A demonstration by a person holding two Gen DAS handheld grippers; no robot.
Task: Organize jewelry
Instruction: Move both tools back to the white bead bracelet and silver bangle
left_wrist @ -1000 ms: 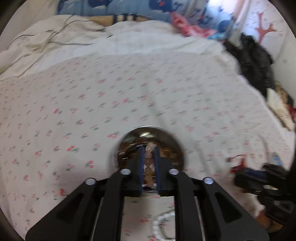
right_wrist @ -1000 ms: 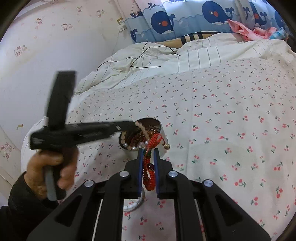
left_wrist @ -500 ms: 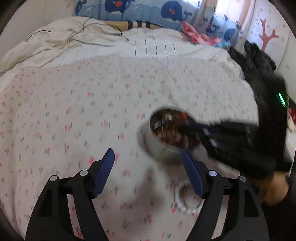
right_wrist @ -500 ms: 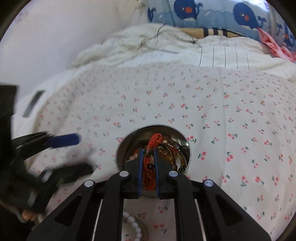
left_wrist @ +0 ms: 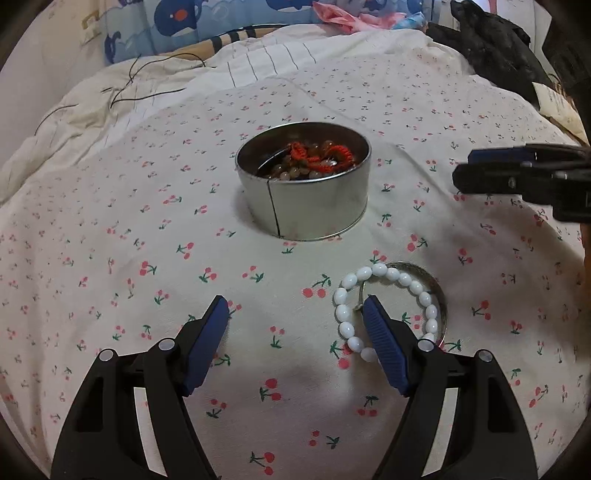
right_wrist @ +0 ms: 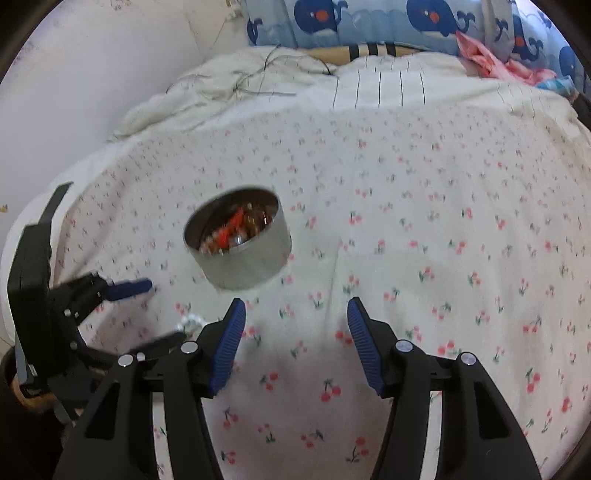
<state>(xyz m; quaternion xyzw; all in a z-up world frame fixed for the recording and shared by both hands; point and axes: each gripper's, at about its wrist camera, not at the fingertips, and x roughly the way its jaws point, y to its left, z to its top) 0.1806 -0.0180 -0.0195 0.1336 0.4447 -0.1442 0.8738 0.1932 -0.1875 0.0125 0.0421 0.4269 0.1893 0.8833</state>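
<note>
A round metal tin [left_wrist: 314, 206] stands on the cherry-print bedspread and holds a red cord bracelet [left_wrist: 319, 155] and brown bead bracelets. It also shows in the right wrist view [right_wrist: 243, 258]. A white bead bracelet [left_wrist: 384, 310] lies on a thin metal bangle [left_wrist: 441, 295] in front of the tin. My left gripper [left_wrist: 295, 306] is open and empty; its right finger overlaps the white bracelet. My right gripper [right_wrist: 293, 308] is open and empty, in front of and to the right of the tin. It shows at the right in the left wrist view [left_wrist: 476, 170].
A striped white quilt [left_wrist: 258, 62] with thin black cables [left_wrist: 122, 92] lies behind the tin. Whale-print pillows [right_wrist: 369, 22] and pink cloth [left_wrist: 351, 14] are at the headboard. Dark clothes [left_wrist: 491, 48] lie at the far right. A wall [right_wrist: 92, 74] bounds the left.
My left gripper let go of the brown beads into the tin, opened and pulled back. My right gripper let go of the red bracelet into the tin, opened and drew away.
</note>
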